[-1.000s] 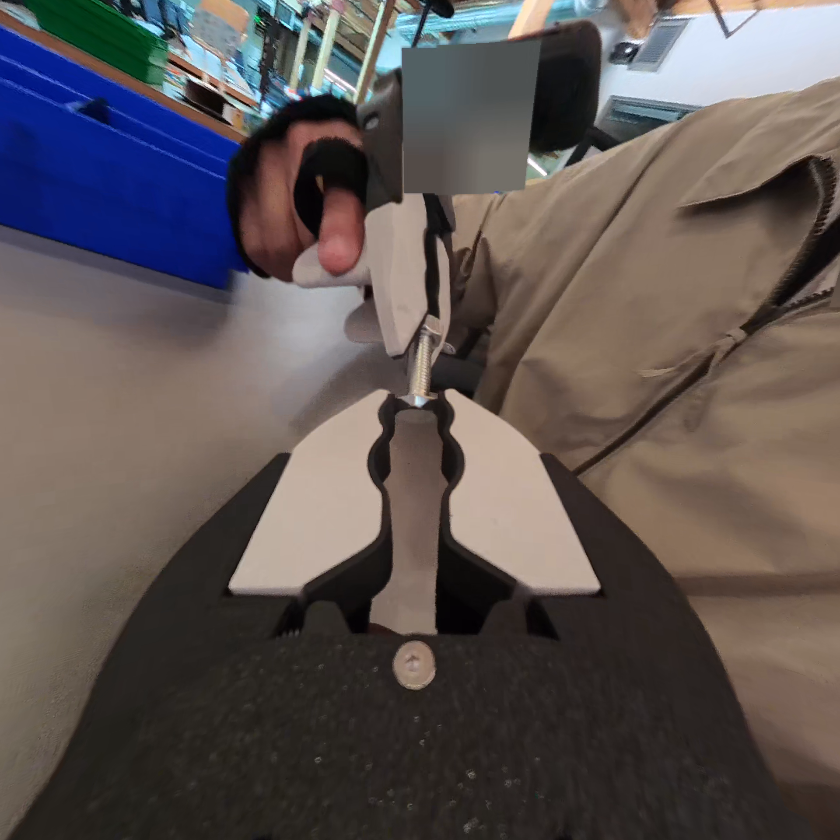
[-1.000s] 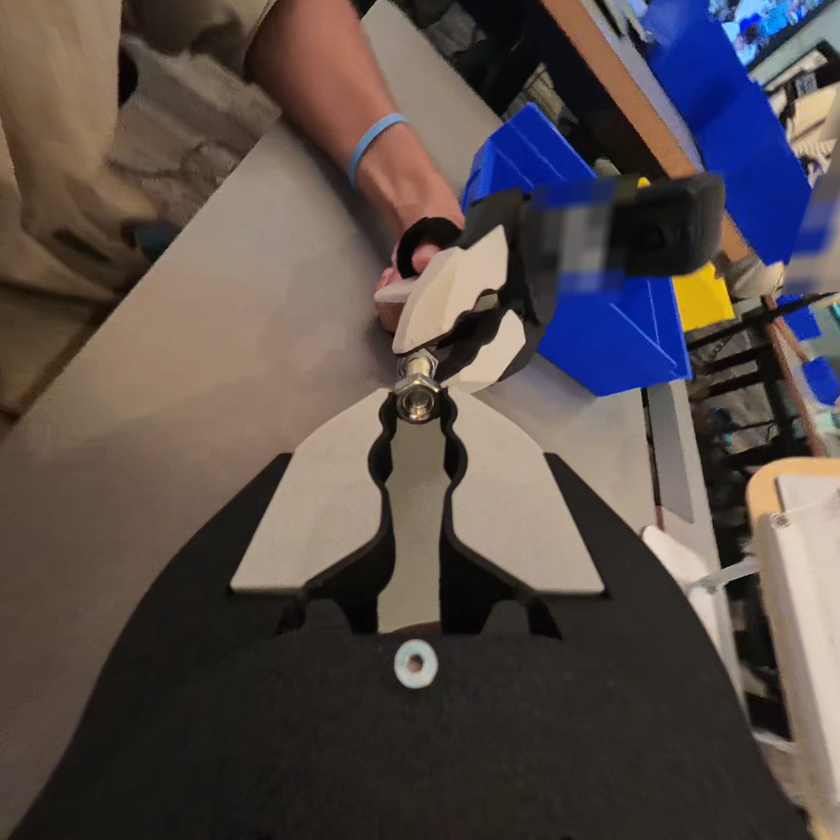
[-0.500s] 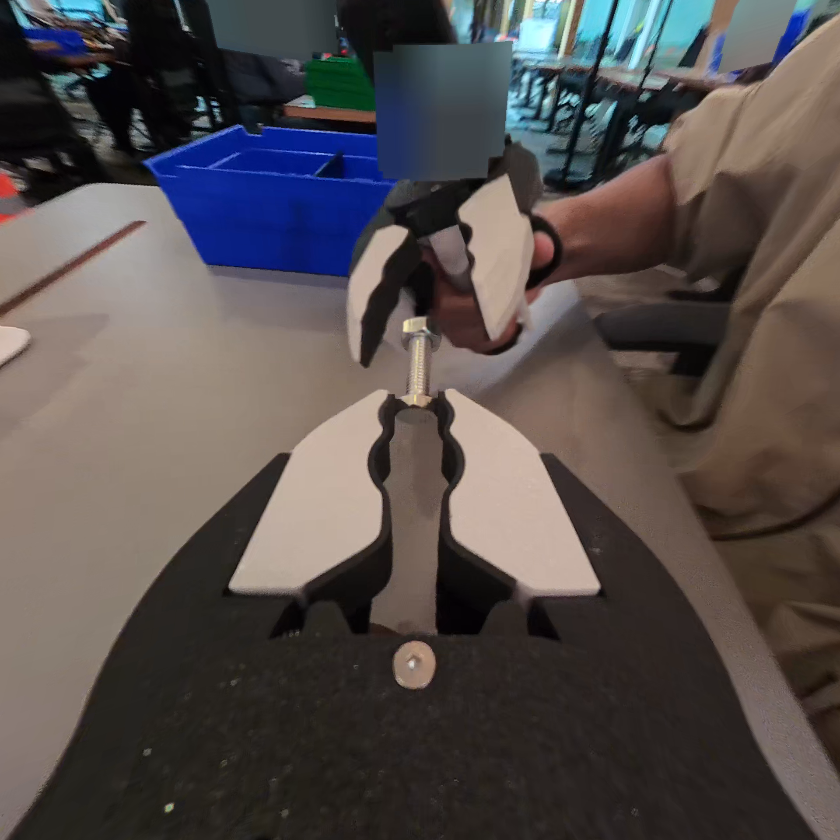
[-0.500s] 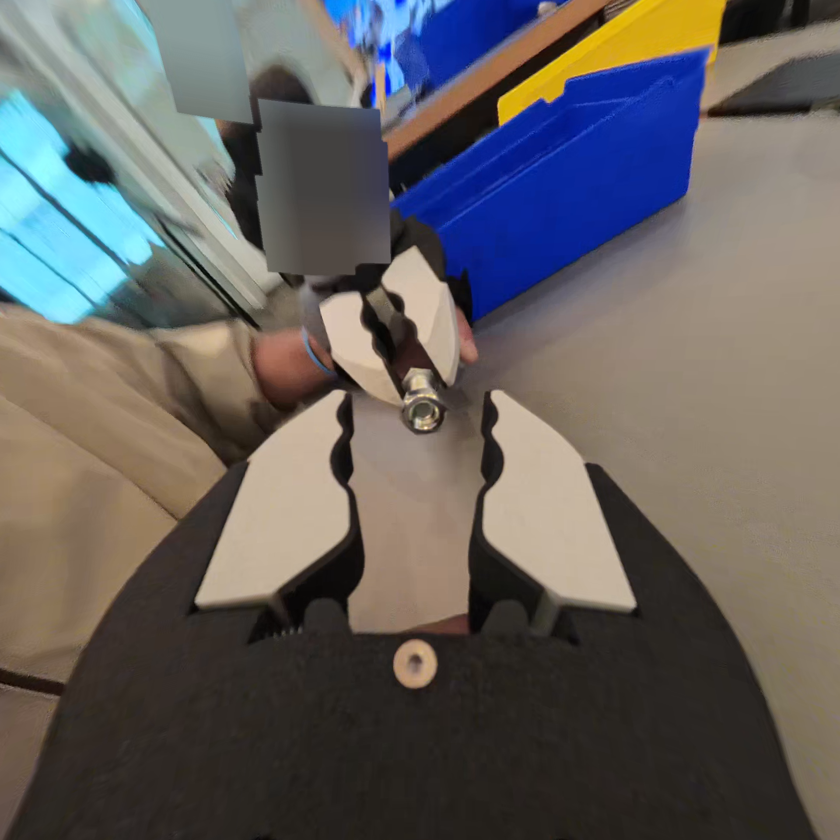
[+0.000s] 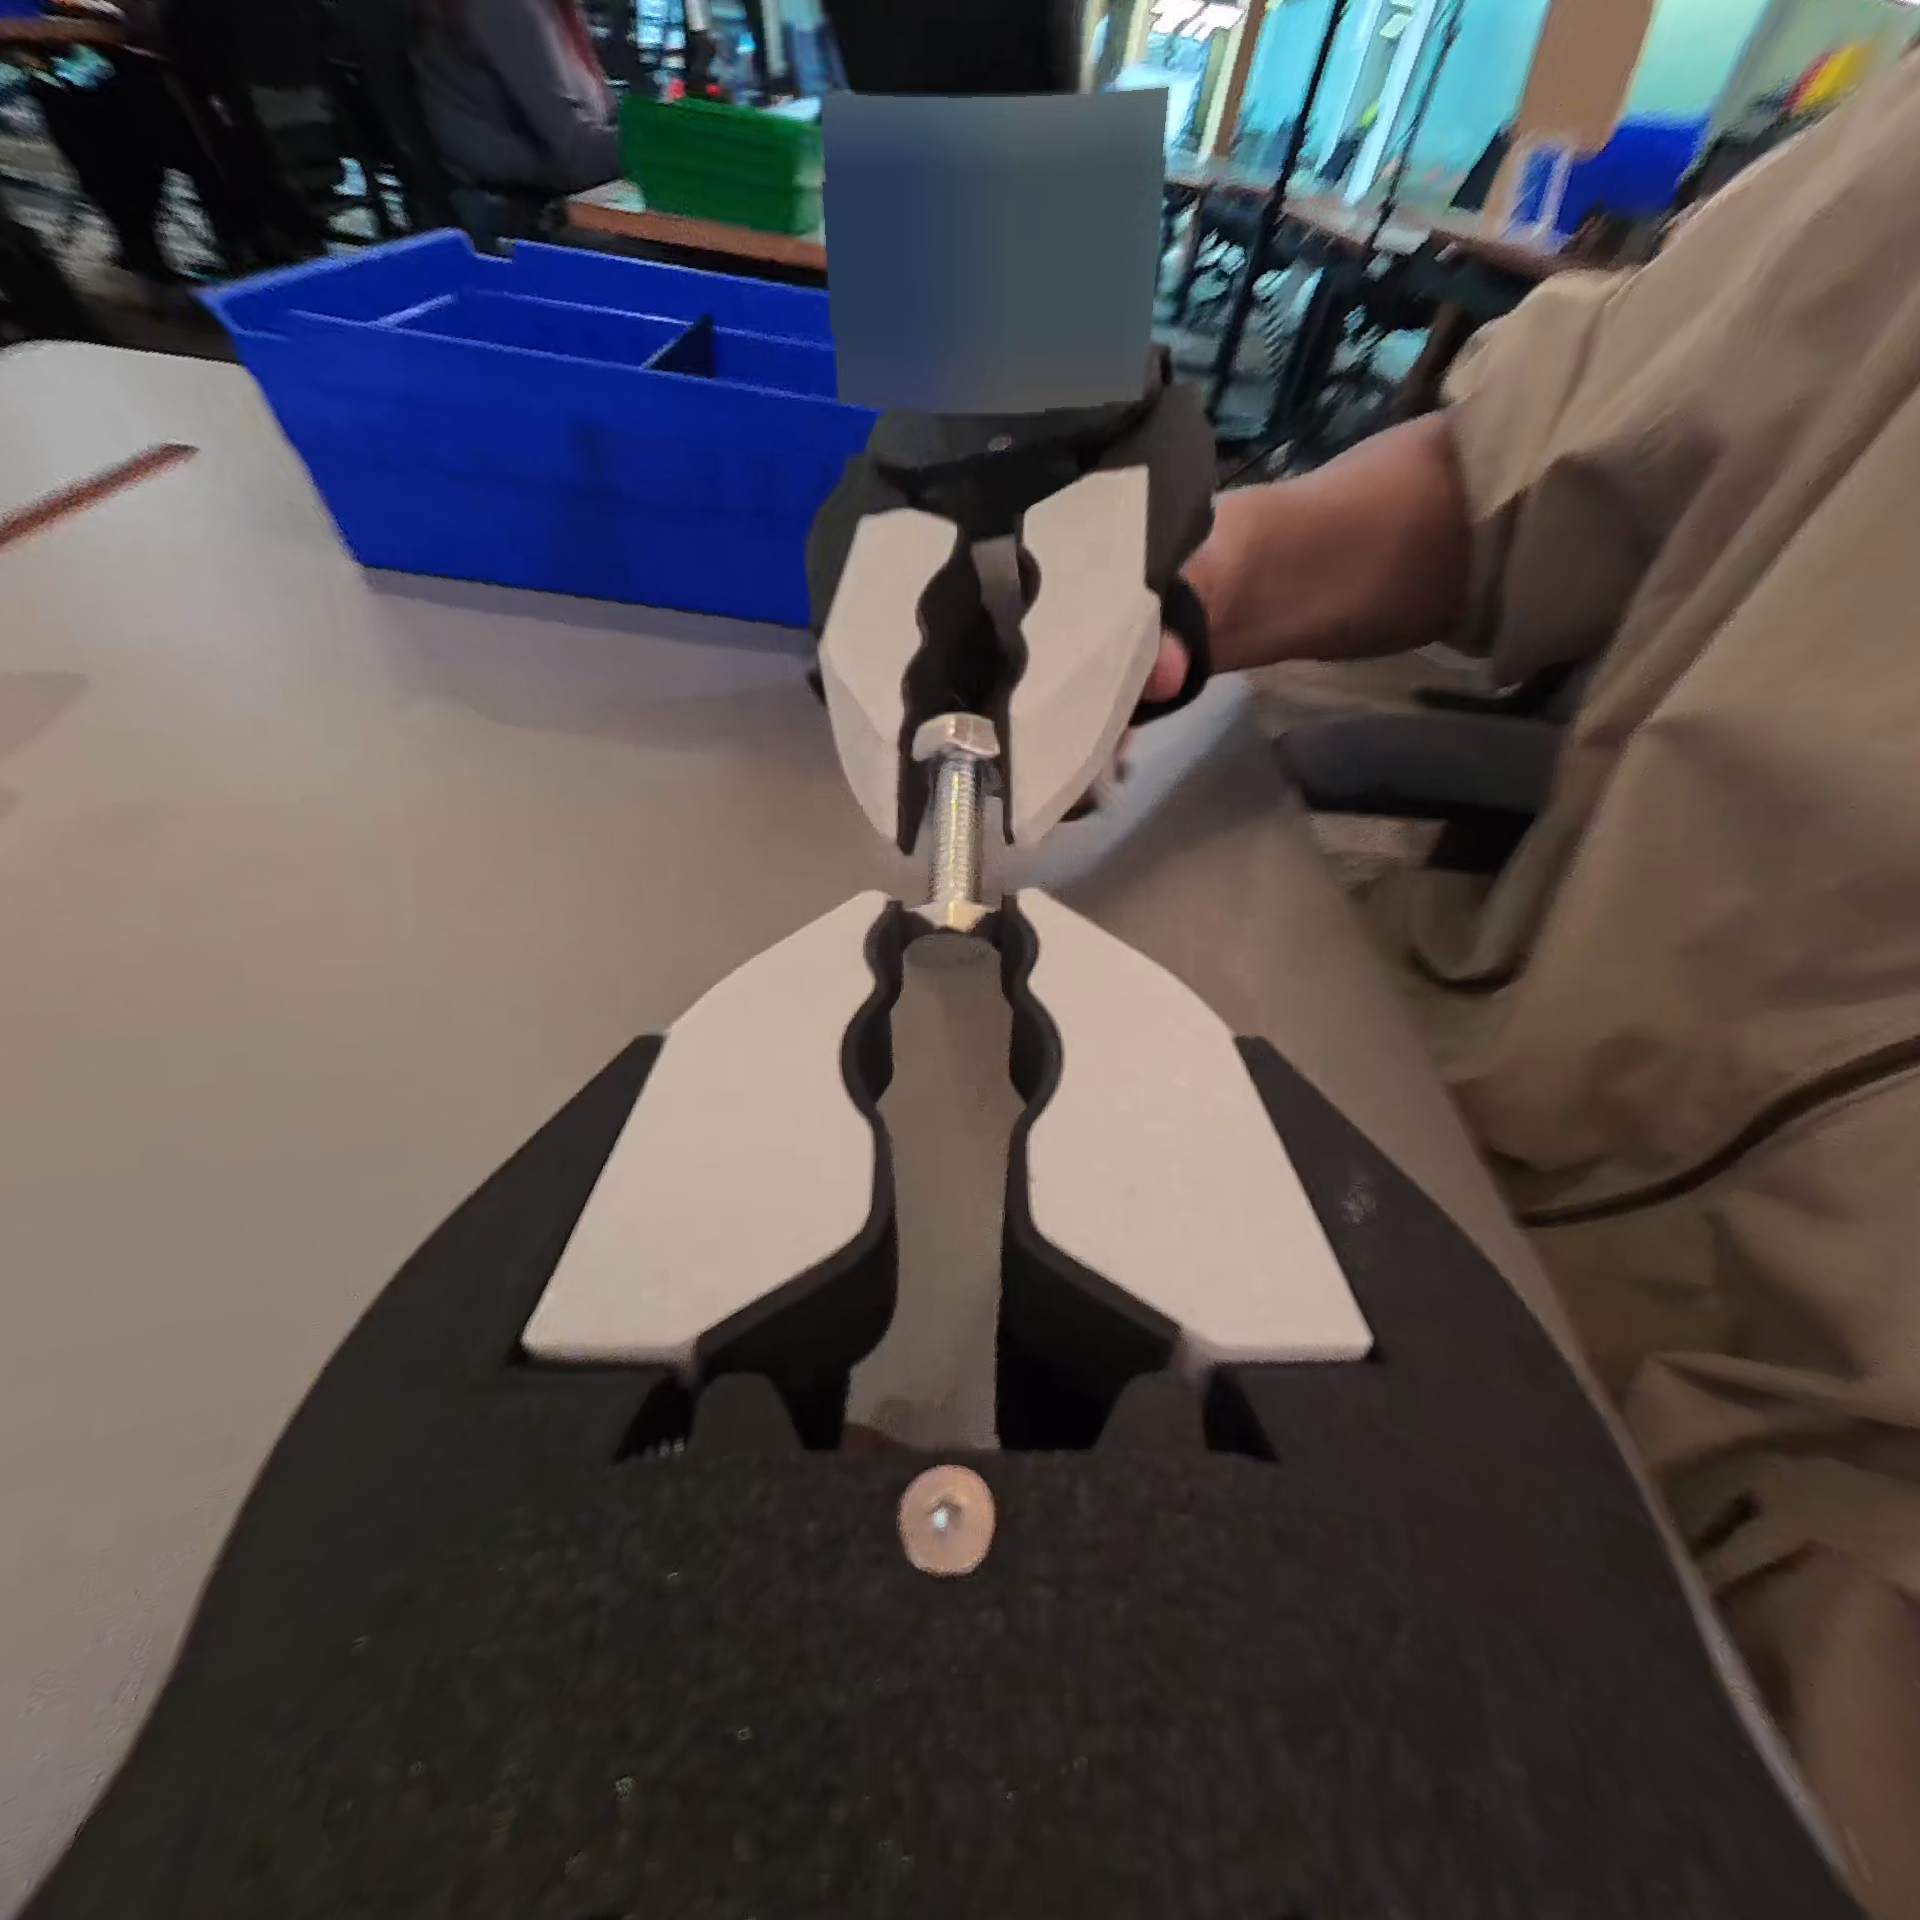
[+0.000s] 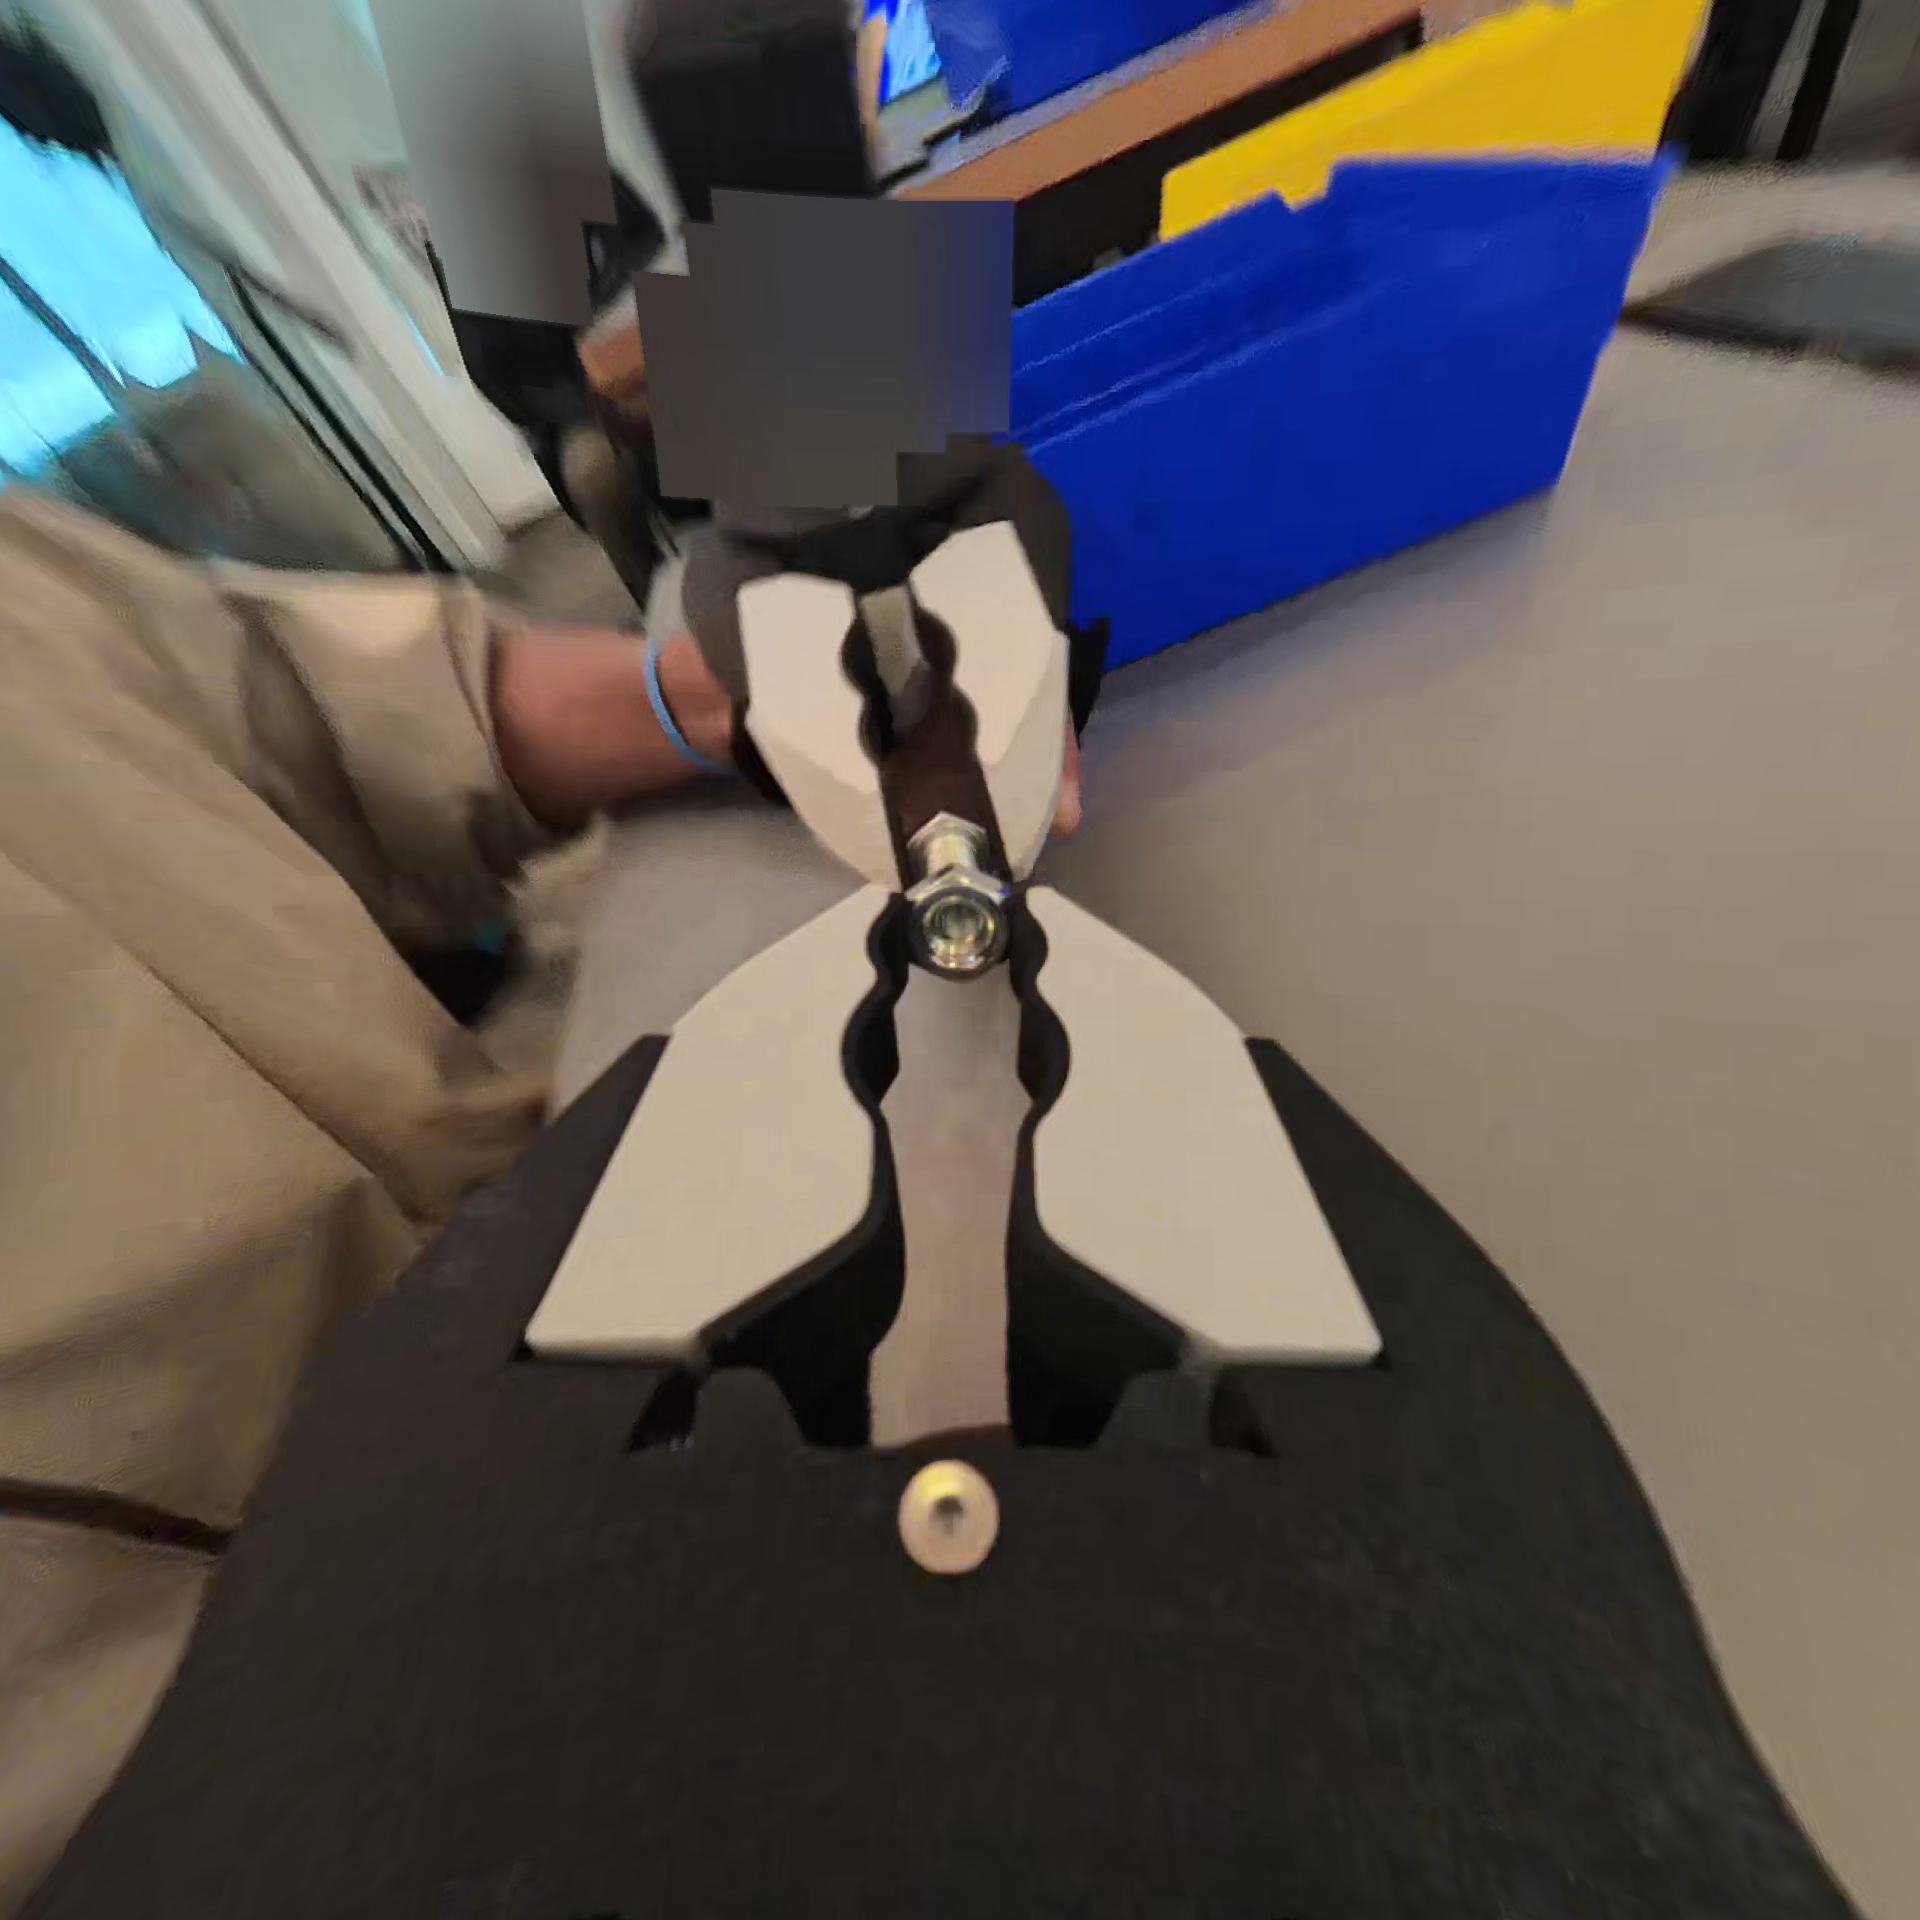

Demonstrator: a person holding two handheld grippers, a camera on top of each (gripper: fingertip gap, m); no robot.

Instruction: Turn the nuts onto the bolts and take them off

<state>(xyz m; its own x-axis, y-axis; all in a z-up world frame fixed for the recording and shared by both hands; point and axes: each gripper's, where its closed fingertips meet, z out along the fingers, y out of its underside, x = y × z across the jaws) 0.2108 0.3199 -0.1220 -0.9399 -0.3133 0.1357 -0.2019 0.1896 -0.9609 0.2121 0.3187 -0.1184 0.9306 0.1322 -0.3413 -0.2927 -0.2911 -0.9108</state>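
Note:
A silver bolt (image 5: 954, 831) is held in the air above the grey table (image 5: 312, 883) between my two grippers, which face each other tip to tip. My left gripper (image 5: 951, 920) is shut on the bolt's hex head (image 5: 948, 914). My right gripper (image 6: 954, 920) is shut on the hex nut (image 6: 954, 923), which is threaded on the bolt's far end. In the left wrist view the right gripper (image 5: 956, 831) shows beyond, with the nut (image 5: 954, 740) between its fingers. In the right wrist view the left gripper (image 6: 940, 831) shows beyond the nut.
A blue bin (image 5: 540, 447) stands on the table behind the grippers and also shows in the right wrist view (image 6: 1299, 395). A yellow bin (image 6: 1403, 125) is behind it. The person's beige jacket (image 5: 1662, 831) fills the right side. Green crates (image 5: 717, 156) are far back.
My right gripper let go of the nut, swung round to a new angle and has shut on it again. My left gripper has kept hold of the bolt head.

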